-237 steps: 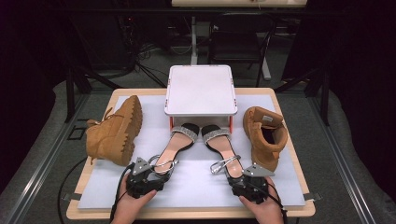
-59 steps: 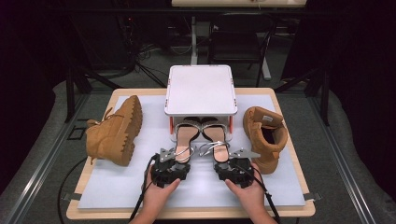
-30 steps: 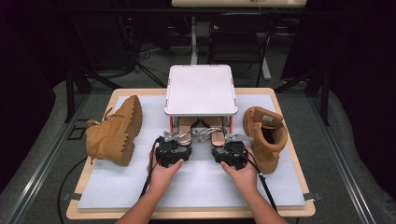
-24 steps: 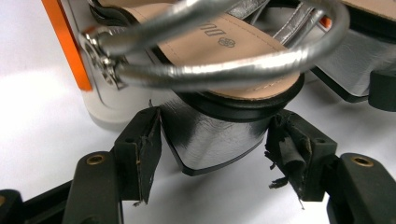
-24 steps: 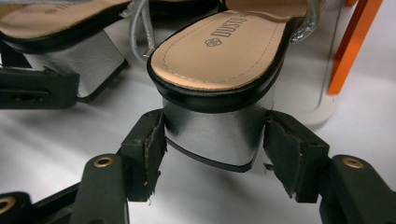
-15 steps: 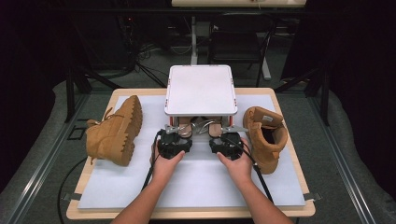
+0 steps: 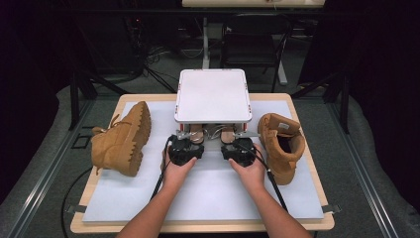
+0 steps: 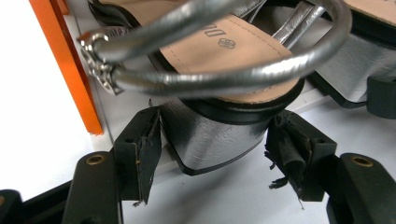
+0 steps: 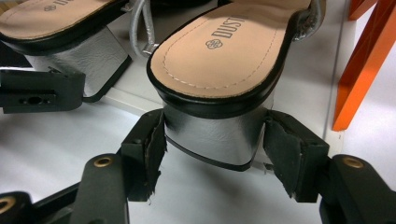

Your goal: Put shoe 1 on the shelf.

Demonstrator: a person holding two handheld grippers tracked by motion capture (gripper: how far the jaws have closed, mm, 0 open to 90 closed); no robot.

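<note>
Two silver strappy sandals with tan insoles and block heels lie side by side, toes under a white shelf (image 7: 212, 94) on orange legs. My left gripper (image 7: 187, 145) is shut on the silver heel of the left sandal (image 8: 219, 46), one pad on each side of the heel. My right gripper (image 7: 238, 145) grips the heel of the right sandal (image 9: 224, 51) the same way. Both heels rest on the white mat (image 7: 208, 188). In the high view only the sandals' rear parts (image 7: 213, 133) stick out from under the shelf.
A tan boot (image 7: 121, 141) lies on its side at the left of the mat. Its mate (image 7: 282, 144) stands upright at the right, close to my right hand. An orange shelf leg (image 8: 70, 65) stands just left of the left sandal, another (image 9: 364, 70) right of the right sandal.
Both hands have slid forward with the sandals in their grip. The sandals now reach further under the white shelf, and less of them shows in front of it.
</note>
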